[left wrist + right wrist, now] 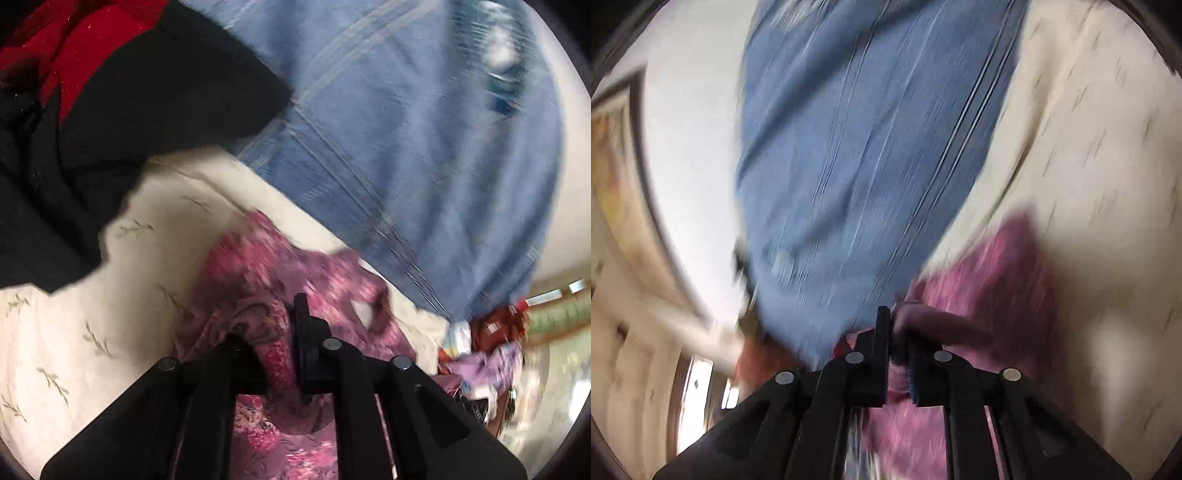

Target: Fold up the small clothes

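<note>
A pink floral garment (258,258) lies bunched on the cream leaf-print sheet (74,332). My left gripper (273,325) is shut on a fold of it, and the cloth wraps over the left finger and hides it. In the right wrist view the same pink garment (990,280) shows blurred. My right gripper (897,328) is shut on a bunched edge of it, which is squeezed between the pads. The garment hangs down beneath both grippers.
A blue striped cloth (424,147) (857,147) spreads just beyond both grippers. A black garment (129,129) and a red one (85,33) lie at the upper left. A heap of coloured items (487,347) sits at the right. A white wall (690,129) is at the left.
</note>
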`<state>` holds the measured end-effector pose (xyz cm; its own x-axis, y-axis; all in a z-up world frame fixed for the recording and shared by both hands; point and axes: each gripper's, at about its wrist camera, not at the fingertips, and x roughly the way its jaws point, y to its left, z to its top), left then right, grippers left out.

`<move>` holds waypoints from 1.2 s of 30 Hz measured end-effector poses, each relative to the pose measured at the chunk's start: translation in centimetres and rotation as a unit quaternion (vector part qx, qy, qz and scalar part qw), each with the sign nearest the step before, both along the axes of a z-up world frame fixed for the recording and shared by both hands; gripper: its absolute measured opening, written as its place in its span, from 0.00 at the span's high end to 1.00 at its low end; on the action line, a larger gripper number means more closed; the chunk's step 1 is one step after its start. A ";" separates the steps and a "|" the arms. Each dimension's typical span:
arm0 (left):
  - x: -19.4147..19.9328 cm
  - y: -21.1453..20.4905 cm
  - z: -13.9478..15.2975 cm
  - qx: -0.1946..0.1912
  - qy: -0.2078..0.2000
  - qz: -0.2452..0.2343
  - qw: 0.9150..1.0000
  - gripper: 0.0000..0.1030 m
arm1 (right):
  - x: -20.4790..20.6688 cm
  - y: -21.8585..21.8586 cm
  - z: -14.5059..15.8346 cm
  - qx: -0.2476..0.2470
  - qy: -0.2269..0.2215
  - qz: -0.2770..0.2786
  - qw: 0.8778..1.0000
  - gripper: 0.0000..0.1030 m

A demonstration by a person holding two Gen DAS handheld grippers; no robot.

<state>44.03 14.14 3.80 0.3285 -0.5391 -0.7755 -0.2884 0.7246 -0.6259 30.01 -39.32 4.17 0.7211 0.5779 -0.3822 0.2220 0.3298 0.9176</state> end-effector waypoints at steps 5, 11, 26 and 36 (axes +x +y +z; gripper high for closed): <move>1.2 2.1 -1.0 -0.062 0.038 0.031 0.997 0.59 | 0.9 -1.6 -2.0 -0.048 0.072 0.000 0.996 0.75; -0.5 3.8 0.9 -0.029 -0.007 0.026 0.999 0.36 | -1.3 -1.5 -1.0 -0.108 0.065 0.019 0.992 0.66; -0.9 -2.0 -2.0 0.151 -0.035 -0.064 0.986 0.61 | 2.9 1.6 -0.6 -0.256 0.063 0.036 0.964 0.96; -2.6 1.7 -2.6 0.134 -0.012 -0.023 0.991 0.63 | 1.7 -0.2 -2.4 -0.238 0.117 0.013 0.964 0.90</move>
